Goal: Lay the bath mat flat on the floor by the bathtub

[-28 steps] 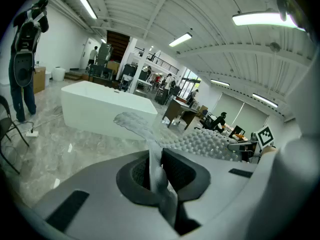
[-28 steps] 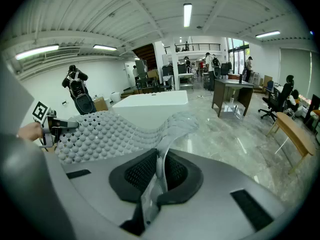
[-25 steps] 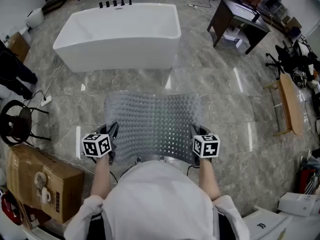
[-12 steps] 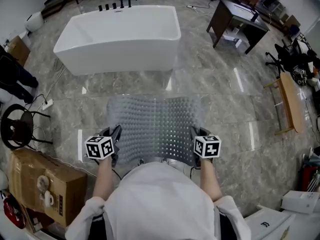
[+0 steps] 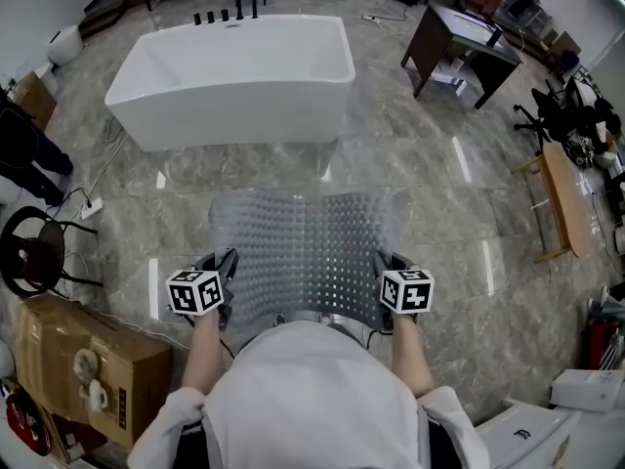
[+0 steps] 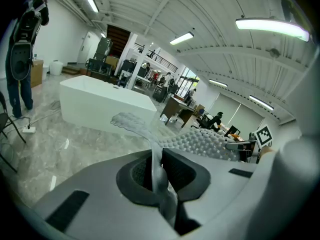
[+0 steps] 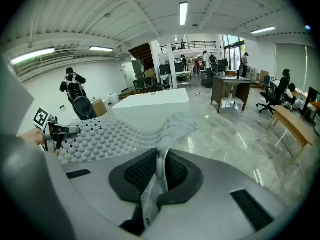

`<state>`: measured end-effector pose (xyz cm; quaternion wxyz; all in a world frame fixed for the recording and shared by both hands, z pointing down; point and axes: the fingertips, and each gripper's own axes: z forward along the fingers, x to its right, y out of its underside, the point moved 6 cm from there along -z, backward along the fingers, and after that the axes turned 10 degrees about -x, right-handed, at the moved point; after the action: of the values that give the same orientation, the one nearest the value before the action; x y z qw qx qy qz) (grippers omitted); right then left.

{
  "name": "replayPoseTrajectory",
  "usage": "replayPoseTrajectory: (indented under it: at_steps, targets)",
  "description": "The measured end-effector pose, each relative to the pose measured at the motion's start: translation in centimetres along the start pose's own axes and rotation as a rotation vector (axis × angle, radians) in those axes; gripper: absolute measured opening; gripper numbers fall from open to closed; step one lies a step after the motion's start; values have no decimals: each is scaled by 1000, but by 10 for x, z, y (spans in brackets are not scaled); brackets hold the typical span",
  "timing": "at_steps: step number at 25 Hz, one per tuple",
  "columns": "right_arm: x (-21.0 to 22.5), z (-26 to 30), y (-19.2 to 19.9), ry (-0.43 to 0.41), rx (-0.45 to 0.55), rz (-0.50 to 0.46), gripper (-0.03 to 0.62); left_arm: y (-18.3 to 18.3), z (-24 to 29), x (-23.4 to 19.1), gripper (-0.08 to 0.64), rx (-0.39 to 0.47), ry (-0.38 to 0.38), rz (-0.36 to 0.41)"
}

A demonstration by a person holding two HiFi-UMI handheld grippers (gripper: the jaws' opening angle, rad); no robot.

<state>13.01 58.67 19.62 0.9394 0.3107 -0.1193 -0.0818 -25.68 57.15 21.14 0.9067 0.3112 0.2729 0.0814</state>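
Observation:
A clear, knobbly bath mat (image 5: 305, 250) hangs stretched in the air between my two grippers, above the marble floor in front of the white bathtub (image 5: 234, 68). My left gripper (image 5: 224, 279) is shut on the mat's near left edge; in the left gripper view the mat (image 6: 156, 160) is pinched between the jaws and runs off toward the bathtub (image 6: 102, 103). My right gripper (image 5: 382, 274) is shut on the near right edge, and in the right gripper view the mat (image 7: 120, 132) spreads leftward from the jaws. The mat's far edge sags a little toward the floor.
A cardboard box (image 5: 83, 358) sits on the floor at my left, with a black chair (image 5: 34, 247) behind it. A person (image 5: 24, 145) stands left of the tub. A dark desk (image 5: 464, 42) and a wooden bench (image 5: 562, 198) stand to the right.
Both grippers and the mat have shifted slightly forward toward the bathtub. Both grips on the mat are unchanged.

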Motion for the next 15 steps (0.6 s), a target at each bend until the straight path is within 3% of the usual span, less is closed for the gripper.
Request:
replayPoseTrajectory:
  at_steps: [7,15]
  targets:
    - [-15,-4,13,26,5,41,43,1,-6,-15,44,-26,20,34]
    - [2,2,10,6,-18,65,43,0,-5,-14,44,-34,1,-4]
